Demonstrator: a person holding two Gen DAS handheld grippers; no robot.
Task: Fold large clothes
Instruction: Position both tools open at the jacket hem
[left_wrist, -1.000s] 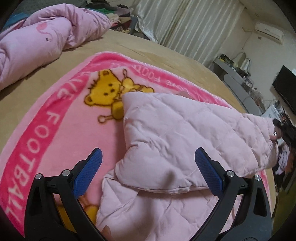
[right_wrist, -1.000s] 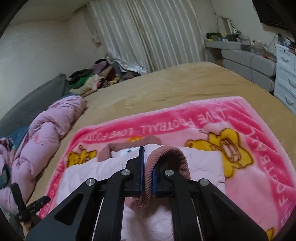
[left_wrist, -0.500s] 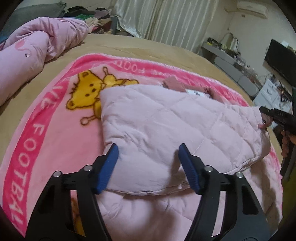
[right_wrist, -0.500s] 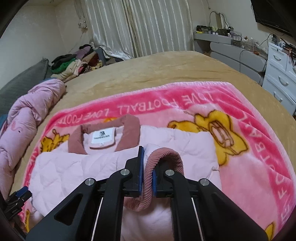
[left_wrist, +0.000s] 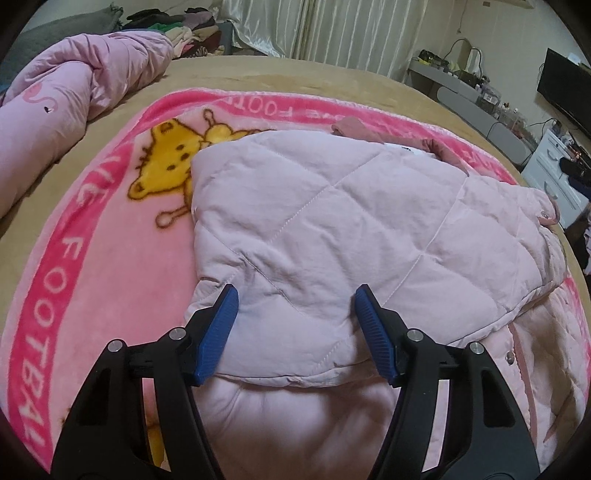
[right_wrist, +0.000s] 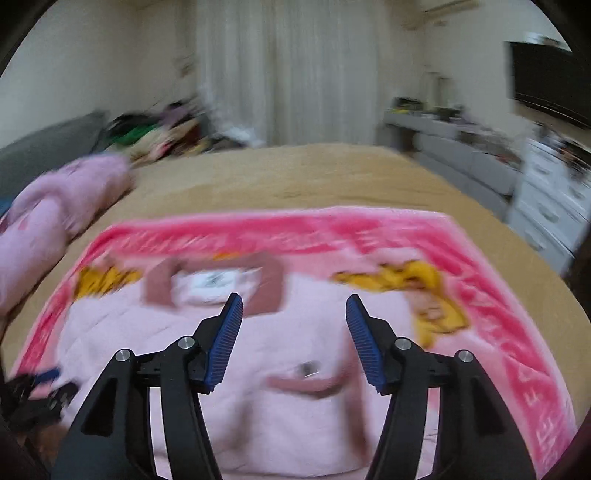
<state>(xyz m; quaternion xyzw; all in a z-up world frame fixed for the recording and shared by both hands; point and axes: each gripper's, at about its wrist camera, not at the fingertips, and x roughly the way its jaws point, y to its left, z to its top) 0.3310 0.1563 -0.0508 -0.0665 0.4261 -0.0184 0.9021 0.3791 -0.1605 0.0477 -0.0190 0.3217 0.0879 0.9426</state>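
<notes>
A pale pink quilted jacket (left_wrist: 351, 221) lies on a pink teddy-bear blanket (left_wrist: 92, 240), one sleeve folded across its body. My left gripper (left_wrist: 297, 314) hovers low over the near edge of that sleeve, jaws half apart, fabric lying between the pads without being pinched. In the blurred right wrist view my right gripper (right_wrist: 293, 317) is opening, with nothing between its jaws. The dusty-pink ribbed cuff (right_wrist: 310, 384) rests on the jacket (right_wrist: 277, 350) just below it. The collar (right_wrist: 218, 280) with its white label lies beyond the fingers.
A bunched pink duvet (left_wrist: 74, 85) fills the far left of the tan bed (left_wrist: 332, 81). A heap of clothes (left_wrist: 177, 26) sits by the curtains. White drawers (right_wrist: 554, 206), a grey console and a dark TV (left_wrist: 565, 92) stand to the right.
My right gripper has let go of the ribbed cuff and its jaws have spread. My left gripper narrowed from wide to half apart and sank closer to the folded sleeve.
</notes>
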